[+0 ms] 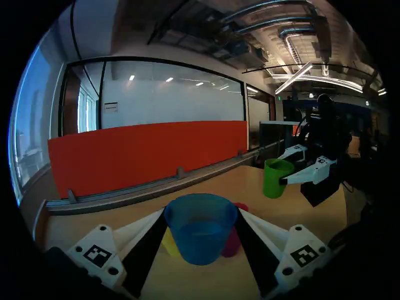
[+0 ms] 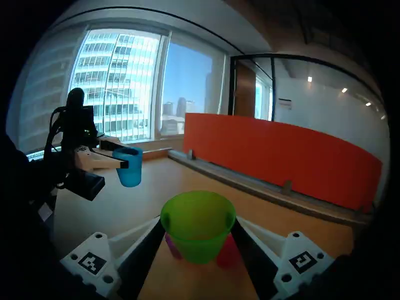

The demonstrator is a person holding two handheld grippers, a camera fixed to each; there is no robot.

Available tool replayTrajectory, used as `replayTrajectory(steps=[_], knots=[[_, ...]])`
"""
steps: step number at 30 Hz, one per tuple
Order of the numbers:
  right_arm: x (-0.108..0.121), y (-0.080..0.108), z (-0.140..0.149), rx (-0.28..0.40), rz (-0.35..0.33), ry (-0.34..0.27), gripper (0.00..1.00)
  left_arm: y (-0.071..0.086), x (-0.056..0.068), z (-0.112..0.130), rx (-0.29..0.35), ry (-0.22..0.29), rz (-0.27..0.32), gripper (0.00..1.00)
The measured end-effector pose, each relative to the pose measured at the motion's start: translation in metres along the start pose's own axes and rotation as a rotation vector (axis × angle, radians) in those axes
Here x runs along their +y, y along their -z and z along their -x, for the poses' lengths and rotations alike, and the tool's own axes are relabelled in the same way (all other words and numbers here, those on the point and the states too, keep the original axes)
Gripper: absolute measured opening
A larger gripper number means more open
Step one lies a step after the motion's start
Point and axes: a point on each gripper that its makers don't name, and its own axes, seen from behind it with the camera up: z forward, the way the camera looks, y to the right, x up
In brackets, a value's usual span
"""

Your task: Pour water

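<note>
Blue translucent plastic cup [image 1: 201, 237], part-filled with water, clamped upright in left tongs [image 1: 201, 216] above wooden bench [image 1: 227, 181]. Green plastic cup [image 2: 198, 237] clamped upright in right tongs [image 2: 198, 223]. Remaining, by judgement: bring cups together, tilt, pour.

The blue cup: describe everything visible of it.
The blue cup is translucent plastic, tapered, with an open round rim. It is upright, held above the wooden table between the left gripper's two fingers, which press its sides. A level line inside suggests water, about half full.
</note>
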Motion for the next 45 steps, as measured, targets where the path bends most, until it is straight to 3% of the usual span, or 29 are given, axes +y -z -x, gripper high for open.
replayTrajectory(steps=[17, 29, 45], knots=[[-0.002, -0.006, -0.046, 0.139, -0.025, -0.036, 0.91, -0.001, -0.001, -0.032, 0.071, 0.005, -0.002, 0.89], [0.004, -0.011, -0.058, 0.166, -0.018, -0.023, 0.91, -0.002, -0.005, -0.043, 0.098, 0.026, -0.001, 0.89], [-0.003, -0.014, -0.063, 0.169, -0.056, -0.023, 0.91, -0.006, -0.008, -0.054, 0.106, -0.019, -0.010, 0.89]])
